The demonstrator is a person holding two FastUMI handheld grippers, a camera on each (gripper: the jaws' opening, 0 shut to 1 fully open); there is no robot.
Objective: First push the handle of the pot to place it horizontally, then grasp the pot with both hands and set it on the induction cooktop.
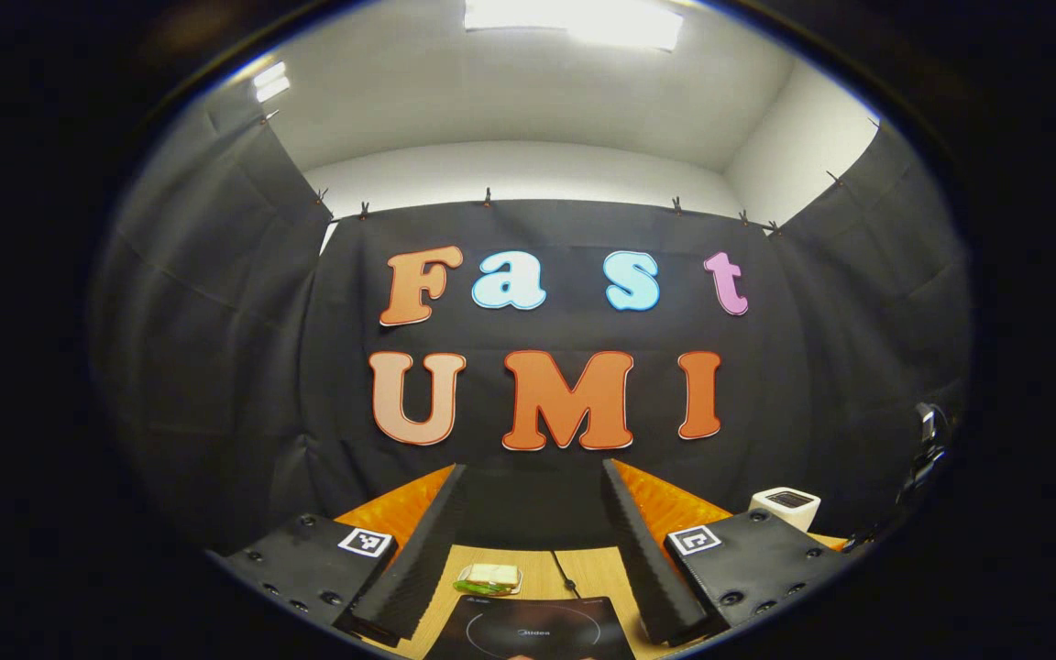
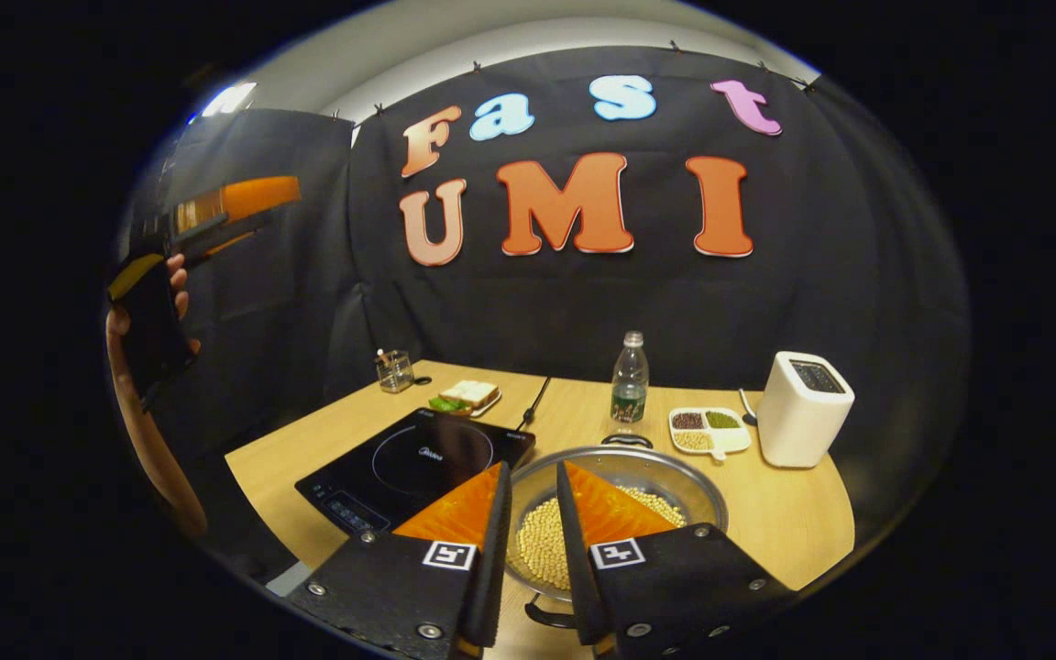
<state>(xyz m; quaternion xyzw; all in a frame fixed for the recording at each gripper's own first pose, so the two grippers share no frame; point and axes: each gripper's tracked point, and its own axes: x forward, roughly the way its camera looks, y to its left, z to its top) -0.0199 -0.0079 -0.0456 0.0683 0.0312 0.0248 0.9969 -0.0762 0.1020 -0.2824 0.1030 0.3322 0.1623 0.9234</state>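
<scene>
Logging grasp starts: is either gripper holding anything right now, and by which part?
Nothing is held. The left gripper is open in the air; the right gripper hovers over the pot, fingers apart.

Seen in the right gripper view: pot (image 2: 620,513) on table (image 2: 794,522), beans inside; induction cooktop (image 2: 418,467) just beside at 9 o'clock; sandwich plate (image 2: 466,396) and glass (image 2: 394,370) beyond at 11; bottle (image 2: 630,378) at 12; divided dish (image 2: 709,431) at 1, toaster (image 2: 803,408) at 2.

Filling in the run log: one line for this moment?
left tongs: open, raised | right tongs: nearly closed, over pot | pot: on table, beside cooktop
</scene>
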